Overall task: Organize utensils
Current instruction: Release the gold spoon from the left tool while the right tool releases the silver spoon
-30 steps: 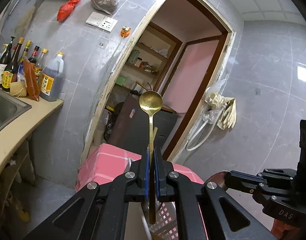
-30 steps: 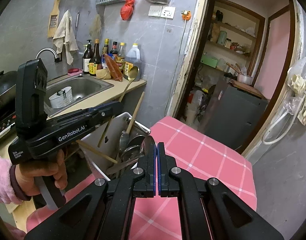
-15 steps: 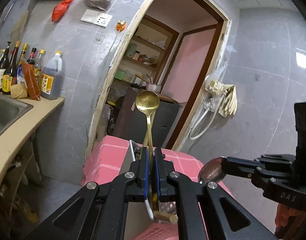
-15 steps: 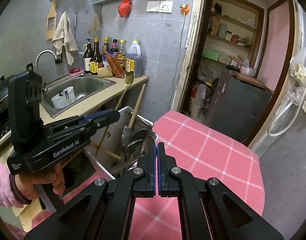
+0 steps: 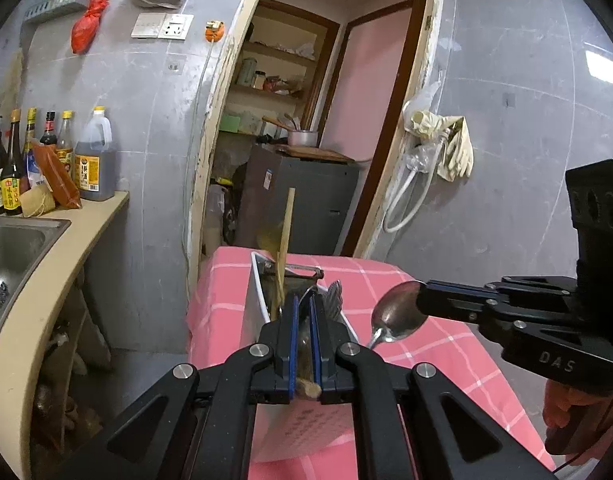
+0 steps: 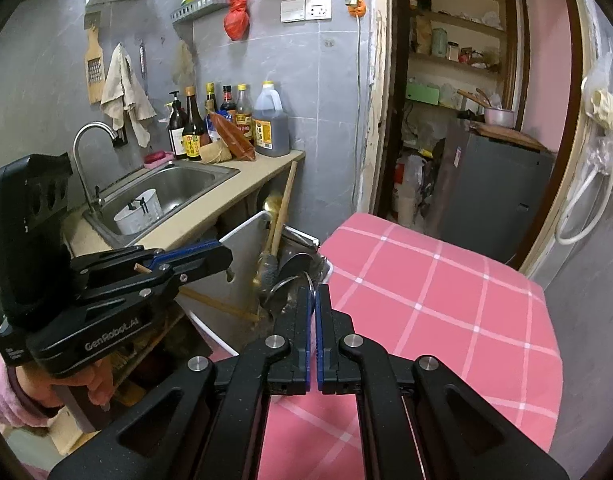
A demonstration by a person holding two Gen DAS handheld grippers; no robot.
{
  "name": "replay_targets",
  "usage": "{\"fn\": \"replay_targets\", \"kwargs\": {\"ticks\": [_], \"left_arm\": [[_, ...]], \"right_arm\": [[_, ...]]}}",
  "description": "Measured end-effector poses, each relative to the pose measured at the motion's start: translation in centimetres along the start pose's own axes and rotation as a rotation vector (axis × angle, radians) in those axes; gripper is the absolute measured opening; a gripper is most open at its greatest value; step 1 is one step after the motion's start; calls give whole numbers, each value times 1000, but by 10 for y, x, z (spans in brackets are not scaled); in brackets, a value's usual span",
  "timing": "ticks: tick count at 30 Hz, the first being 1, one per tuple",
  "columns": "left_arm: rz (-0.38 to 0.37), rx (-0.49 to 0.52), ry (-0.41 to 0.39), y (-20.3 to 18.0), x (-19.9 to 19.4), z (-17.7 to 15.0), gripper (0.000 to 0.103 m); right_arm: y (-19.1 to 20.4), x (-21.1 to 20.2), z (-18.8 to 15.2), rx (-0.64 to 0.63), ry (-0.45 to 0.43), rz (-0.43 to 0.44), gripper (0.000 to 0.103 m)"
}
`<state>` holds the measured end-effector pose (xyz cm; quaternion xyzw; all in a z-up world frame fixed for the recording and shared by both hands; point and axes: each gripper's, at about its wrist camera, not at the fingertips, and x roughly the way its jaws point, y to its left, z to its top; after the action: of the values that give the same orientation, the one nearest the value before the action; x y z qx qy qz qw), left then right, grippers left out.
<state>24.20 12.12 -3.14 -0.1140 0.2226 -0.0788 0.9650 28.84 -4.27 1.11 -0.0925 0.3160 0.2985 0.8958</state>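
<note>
A white utensil holder (image 5: 255, 300) (image 6: 242, 248) stands on the pink checked tablecloth (image 6: 438, 300), holding a wooden stick (image 5: 285, 240), a gold spoon (image 6: 272, 205) and several metal utensils. My left gripper (image 5: 302, 304) is open by a narrow gap right above the holder, with a wooden handle end (image 5: 308, 388) showing between its fingers. My right gripper (image 6: 315, 292) is shut on a silver spoon (image 5: 400, 314), held just right of the holder; in the left wrist view the bowl sticks out past its fingertips.
A counter with a steel sink (image 6: 174, 188) and several sauce bottles (image 6: 226, 120) runs along the left. A doorway with a dark cabinet (image 5: 302, 196) and shelves lies behind the table. A white bowl (image 6: 138, 216) sits in the sink.
The left gripper came down to the holder and its jaws parted; the gold spoon it held upright now stands in the holder. The right gripper with the silver spoon moved closer to the holder.
</note>
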Motion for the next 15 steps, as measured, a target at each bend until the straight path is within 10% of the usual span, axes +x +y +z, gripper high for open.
{"fn": "replay_targets", "kwargs": {"ticks": [15], "left_arm": [[-19, -46, 5, 3, -19, 2, 7]], "right_arm": [[6, 2, -13, 76, -4, 4, 4]]}}
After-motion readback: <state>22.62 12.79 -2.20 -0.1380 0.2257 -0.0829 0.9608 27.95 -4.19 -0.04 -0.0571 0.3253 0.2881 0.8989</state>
